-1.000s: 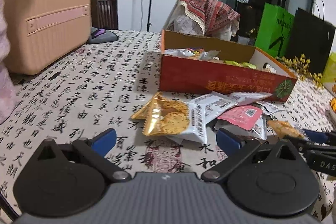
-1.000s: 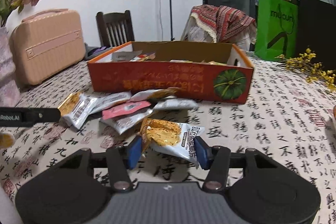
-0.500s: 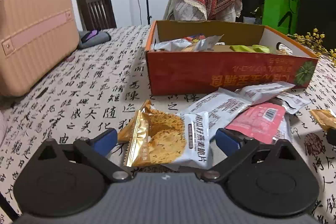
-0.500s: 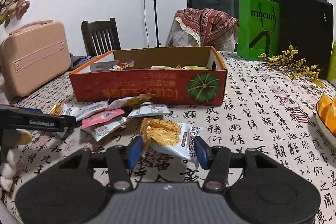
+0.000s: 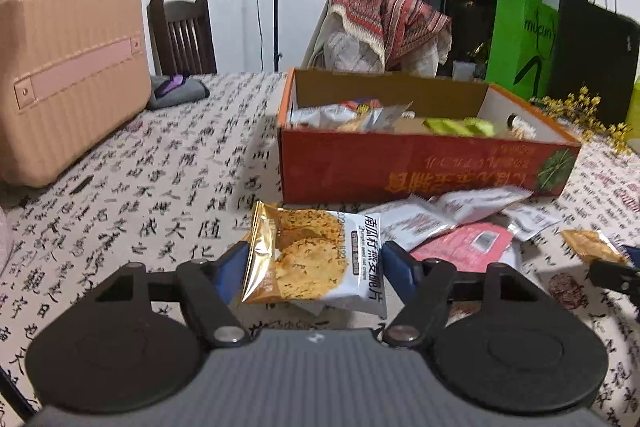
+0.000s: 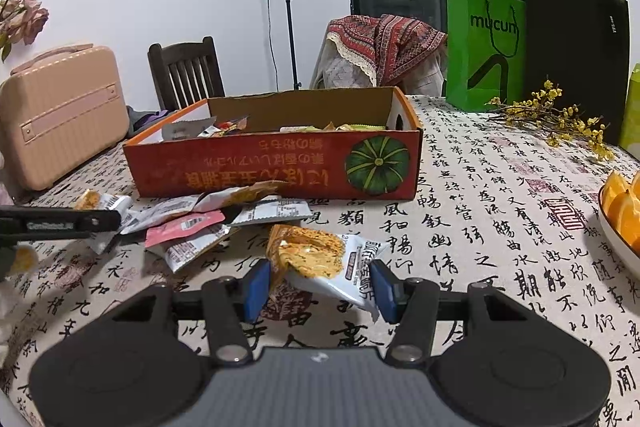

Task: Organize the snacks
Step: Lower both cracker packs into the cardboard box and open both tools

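Observation:
An orange cardboard box (image 5: 400,171) with several snack packets inside stands on the table. In front of it lies a loose pile of packets (image 5: 472,239). My left gripper (image 5: 314,263) is closing on a gold-and-white cracker packet (image 5: 312,239), and both blue pads touch its sides. In the right wrist view, my right gripper (image 6: 320,285) is shut on another cracker packet (image 6: 316,255), held just above the cloth in front of the box (image 6: 240,171). The left gripper's finger (image 6: 60,223) shows at the left edge, beside the pile (image 6: 188,227).
A pink suitcase (image 5: 68,75) stands on the table's left side with a wooden chair (image 5: 182,35) behind it. A bowl of orange slices (image 6: 620,219) sits at the right edge. A green bag (image 6: 484,47) and yellow flowers (image 6: 560,115) lie behind the box on the right.
My left gripper moved forward around the gold-and-white cracker packet and its wide jaws closed in onto it. The right gripper kept its packet and stayed nearly in place.

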`<state>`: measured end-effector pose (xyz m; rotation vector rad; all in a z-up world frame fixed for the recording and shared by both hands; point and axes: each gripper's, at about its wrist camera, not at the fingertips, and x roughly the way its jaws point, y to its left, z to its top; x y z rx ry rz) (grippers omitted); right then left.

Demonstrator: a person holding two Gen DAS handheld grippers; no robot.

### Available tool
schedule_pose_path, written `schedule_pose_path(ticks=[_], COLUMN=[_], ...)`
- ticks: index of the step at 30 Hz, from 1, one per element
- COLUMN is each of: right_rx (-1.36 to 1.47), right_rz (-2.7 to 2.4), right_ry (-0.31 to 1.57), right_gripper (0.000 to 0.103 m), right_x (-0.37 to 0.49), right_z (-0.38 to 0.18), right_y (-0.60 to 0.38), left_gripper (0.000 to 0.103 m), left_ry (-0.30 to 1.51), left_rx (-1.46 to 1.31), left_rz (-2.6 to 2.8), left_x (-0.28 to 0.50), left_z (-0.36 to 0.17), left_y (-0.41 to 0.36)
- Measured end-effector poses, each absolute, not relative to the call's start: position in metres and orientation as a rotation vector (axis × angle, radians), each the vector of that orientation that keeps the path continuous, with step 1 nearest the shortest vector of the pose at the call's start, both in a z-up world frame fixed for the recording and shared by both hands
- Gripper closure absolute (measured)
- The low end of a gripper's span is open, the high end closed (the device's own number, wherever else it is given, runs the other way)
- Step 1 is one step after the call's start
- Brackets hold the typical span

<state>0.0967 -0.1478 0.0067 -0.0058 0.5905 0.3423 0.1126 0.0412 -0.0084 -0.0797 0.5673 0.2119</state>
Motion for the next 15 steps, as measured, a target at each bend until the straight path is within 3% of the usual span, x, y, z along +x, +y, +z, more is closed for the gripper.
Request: schedule_pose_path(ticks=[15], right_rx=[-0.020], right_rz=[0.318], right_ry=[0.421], right_gripper=[0.050], right_x=[0.130], right_z=[0.059], right_y=[-0.147], left_gripper=[0.029], left_ry=[0.421], left_rx=[-0.052], left_rz=[0.160], left_x=[0.146], left_z=[0.051], left_y=[0.020])
